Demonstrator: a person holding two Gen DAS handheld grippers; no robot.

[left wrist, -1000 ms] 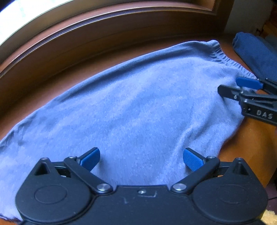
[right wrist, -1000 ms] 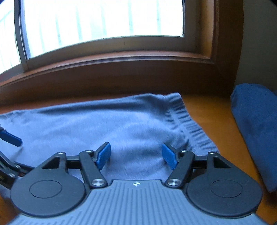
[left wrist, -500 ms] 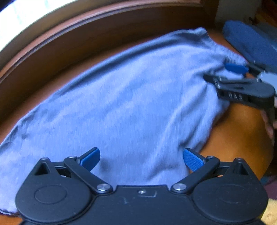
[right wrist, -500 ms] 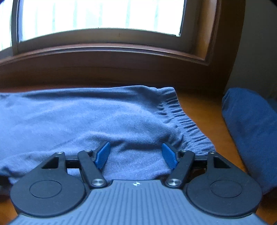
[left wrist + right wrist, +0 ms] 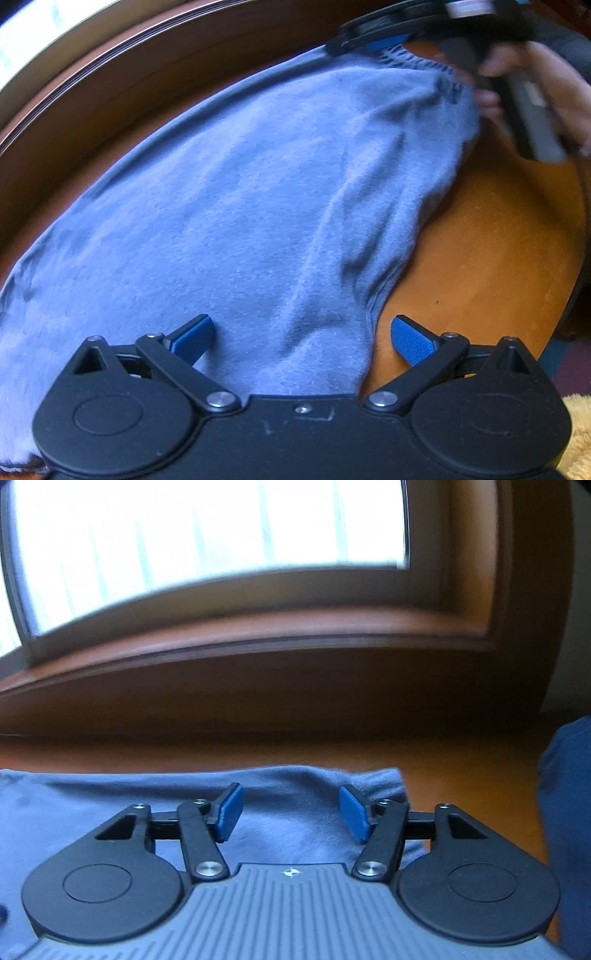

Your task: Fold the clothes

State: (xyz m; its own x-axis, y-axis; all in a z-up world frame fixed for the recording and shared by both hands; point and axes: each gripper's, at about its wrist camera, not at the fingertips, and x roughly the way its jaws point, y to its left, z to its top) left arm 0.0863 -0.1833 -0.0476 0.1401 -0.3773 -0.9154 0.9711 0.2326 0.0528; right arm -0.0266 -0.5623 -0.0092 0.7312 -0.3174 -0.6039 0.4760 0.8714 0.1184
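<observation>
A light blue knitted garment (image 5: 240,206) lies spread on the orange-brown wooden table (image 5: 480,240), its ribbed hem at the far right. My left gripper (image 5: 301,338) is open low over the garment's near edge, one pad over the cloth and one over bare wood beside the seam. In the right wrist view the same garment (image 5: 110,812) fills the lower left. My right gripper (image 5: 291,814) hovers over the far hem corner with its jaws closing, cloth lying between the pads but not pinched. The right gripper (image 5: 376,42) also shows blurred in the left wrist view, held by a hand (image 5: 554,92).
A dark wooden window sill and frame (image 5: 258,657) run along the table's far side under a bright window (image 5: 207,546). A folded dark blue cloth (image 5: 565,812) sits to the right of the garment. A tan fuzzy thing (image 5: 580,435) pokes in at the lower right corner.
My right gripper moved from the near side of the hem to the garment's far corner by the sill and narrowed its jaws. My left gripper slid right, to the garment's near edge.
</observation>
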